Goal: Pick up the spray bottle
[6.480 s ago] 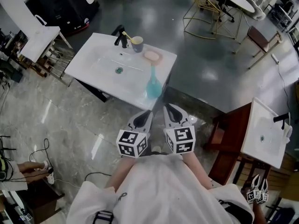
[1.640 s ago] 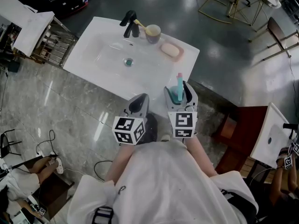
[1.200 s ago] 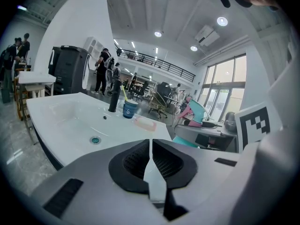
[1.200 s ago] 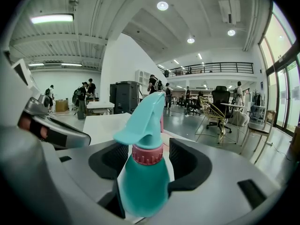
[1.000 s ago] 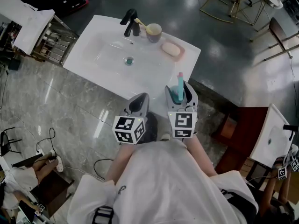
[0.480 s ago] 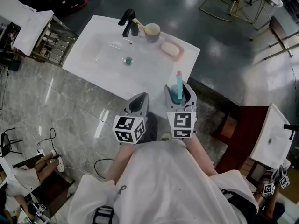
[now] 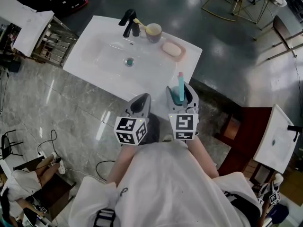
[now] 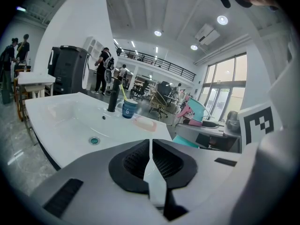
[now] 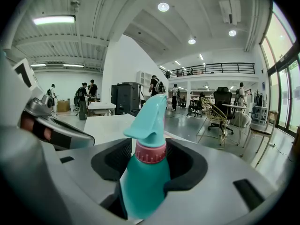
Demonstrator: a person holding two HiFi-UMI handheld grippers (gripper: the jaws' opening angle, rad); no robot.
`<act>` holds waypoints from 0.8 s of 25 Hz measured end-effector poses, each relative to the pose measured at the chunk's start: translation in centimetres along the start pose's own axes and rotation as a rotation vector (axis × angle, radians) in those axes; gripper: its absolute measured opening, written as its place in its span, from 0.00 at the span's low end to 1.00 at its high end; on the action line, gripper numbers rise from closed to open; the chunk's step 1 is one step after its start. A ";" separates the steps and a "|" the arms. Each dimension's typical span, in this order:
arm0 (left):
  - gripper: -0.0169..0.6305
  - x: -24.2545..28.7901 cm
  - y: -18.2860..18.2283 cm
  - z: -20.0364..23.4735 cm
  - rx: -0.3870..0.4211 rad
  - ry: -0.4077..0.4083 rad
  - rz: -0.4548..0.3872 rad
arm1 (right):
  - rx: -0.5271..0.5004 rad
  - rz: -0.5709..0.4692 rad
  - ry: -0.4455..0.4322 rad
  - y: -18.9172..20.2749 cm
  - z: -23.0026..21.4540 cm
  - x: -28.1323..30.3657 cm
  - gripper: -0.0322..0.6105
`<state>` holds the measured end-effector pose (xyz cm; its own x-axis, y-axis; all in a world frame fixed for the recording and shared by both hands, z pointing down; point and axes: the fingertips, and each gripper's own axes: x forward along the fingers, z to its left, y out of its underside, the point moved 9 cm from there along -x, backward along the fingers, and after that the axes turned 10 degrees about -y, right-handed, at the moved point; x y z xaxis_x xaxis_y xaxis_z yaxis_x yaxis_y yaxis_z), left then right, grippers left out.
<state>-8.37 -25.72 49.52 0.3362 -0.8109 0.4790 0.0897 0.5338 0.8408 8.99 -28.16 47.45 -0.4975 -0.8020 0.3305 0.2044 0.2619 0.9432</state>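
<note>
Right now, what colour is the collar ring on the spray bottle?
Pink collar, on the teal spray bottle; shows best in right gripper view.

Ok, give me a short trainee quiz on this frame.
1. Which gripper has the spray bottle between its fingers? A: left. B: right.
2. True or false: the left gripper has its fingers wide apart.
3. Fill in: on the sink, the cup stands beside the black ____.
Key: 1 B, the right gripper. 2 False, they are together. 3 faucet.
</note>
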 end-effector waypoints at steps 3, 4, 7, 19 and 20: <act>0.09 0.0 -0.1 -0.1 0.003 0.001 -0.004 | 0.001 0.000 0.001 0.0 0.0 0.0 0.42; 0.09 0.0 -0.1 -0.1 0.004 0.001 -0.004 | 0.002 -0.001 0.002 0.0 0.0 0.0 0.42; 0.09 -0.1 -0.2 0.0 0.006 -0.002 -0.007 | -0.001 -0.003 0.003 0.0 0.0 -0.1 0.42; 0.09 -0.6 -0.4 0.0 0.012 0.003 -0.016 | 0.007 -0.065 0.032 -1.4 -0.6 -1.2 0.42; 0.09 -0.6 -0.5 -0.1 0.012 0.006 -0.018 | 0.004 -0.077 0.034 -1.8 -0.6 -1.4 0.42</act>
<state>-8.56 -25.46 48.82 0.3405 -0.8189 0.4620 0.0847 0.5161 0.8523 9.81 -27.85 45.32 -0.4830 -0.8374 0.2558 0.1633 0.2009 0.9659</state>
